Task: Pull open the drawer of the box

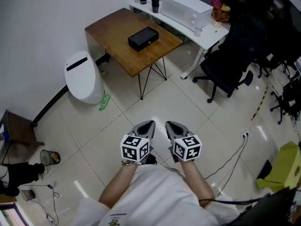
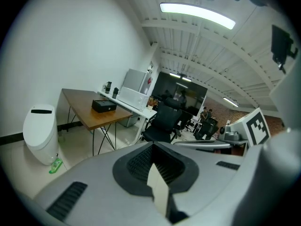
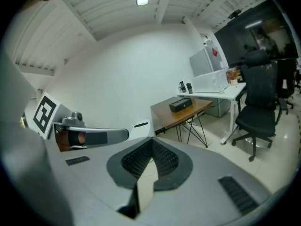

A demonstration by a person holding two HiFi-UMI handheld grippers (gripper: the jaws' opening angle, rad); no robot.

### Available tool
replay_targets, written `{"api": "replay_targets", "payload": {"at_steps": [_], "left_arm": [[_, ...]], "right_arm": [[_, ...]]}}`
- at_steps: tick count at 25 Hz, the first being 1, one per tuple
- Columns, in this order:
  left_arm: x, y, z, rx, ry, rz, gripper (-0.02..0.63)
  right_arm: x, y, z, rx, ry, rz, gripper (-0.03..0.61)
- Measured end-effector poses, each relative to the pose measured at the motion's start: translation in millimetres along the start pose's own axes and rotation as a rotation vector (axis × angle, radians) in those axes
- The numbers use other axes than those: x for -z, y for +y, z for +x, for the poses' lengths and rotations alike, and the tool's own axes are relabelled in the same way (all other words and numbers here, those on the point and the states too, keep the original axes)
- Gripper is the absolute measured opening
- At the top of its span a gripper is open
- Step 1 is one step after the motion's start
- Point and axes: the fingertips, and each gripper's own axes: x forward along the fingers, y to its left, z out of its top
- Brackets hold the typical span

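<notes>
The black box lies flat on a small wooden table several steps ahead of me, and its drawer looks closed. It shows small in the left gripper view and the right gripper view. Both grippers are held side by side over the tiled floor, far short of the table. My left gripper has its jaws together with nothing between them. My right gripper is likewise shut and empty.
A white rounded bin stands left of the table, with a green bottle on the floor beside it. Behind are a white desk with an appliance and a black office chair. A cable runs across the floor at right.
</notes>
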Motion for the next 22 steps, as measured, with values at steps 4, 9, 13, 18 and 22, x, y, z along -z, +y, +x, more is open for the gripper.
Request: {"api": "replay_targets", "payload": {"at_steps": [4,9,13,18,22], "left_arm": [[-15.9,26.4,5.6,0.008,0.009,0.004,0.0],[-28.9,56.9,13.3,0.014,0.013,0.008,0.0],[-32.7,77.1,19.5,0.023,0.028,0.006,0.0],[-36.2,91.6,31.0,0.033,0.032,-0.006,0.0],[-37.9,100.0,36.6,0.029,0.047,-0.002,0.0]], "right_arm": [[-16.6,5.1,28.2,0.01,-0.008,-0.005,-0.012],[-25.1,4.1,53.7,0.029,-0.011,0.013,-0.012],[-26.4,4.3,69.0,0.047,-0.002,0.022,-0.012],[-27.6,-2.4,82.2,0.056,0.012,0.038,-0.012],[-33.3,-3.5,88.9,0.059,0.01,0.038,-0.012]]}}
